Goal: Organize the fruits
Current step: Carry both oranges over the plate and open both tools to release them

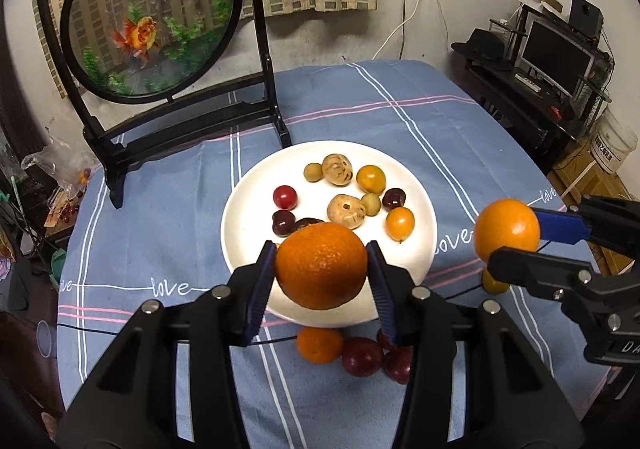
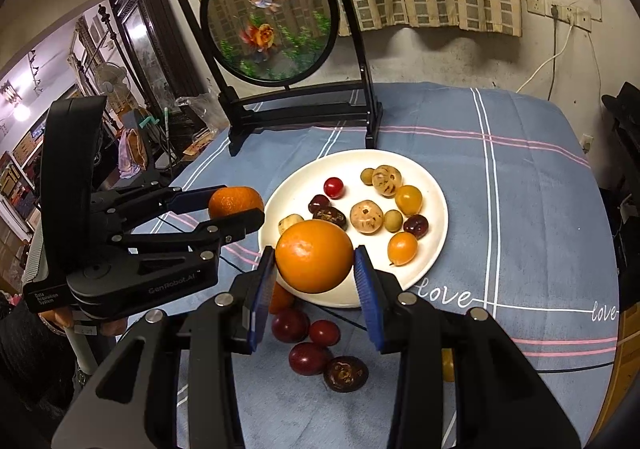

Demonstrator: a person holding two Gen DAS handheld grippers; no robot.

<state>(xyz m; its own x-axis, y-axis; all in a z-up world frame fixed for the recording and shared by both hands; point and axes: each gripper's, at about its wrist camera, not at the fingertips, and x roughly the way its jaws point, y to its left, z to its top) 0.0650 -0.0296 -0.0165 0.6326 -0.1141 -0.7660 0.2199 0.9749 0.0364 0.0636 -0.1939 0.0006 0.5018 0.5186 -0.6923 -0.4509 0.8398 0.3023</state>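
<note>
About a dozen small fruits are seen on the white plate [image 1: 248, 209]. One orange [image 1: 321, 266] is clamped in the left gripper [image 1: 322, 269], a second orange [image 2: 314, 256] in the right gripper [image 2: 315, 269], both at the plate's 6 o'clock edge. Loose fruits [image 2: 308, 345] remain on the tablecloth [image 2: 520, 209]; roughly two-thirds is judged done.

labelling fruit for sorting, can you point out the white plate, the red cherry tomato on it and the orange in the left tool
white plate [image 1: 240, 233]: left wrist view, bare left rim
red cherry tomato [image 1: 285, 196]: left wrist view, middle of its skin
orange [image 1: 320, 265]: left wrist view, front face between the pads
</note>
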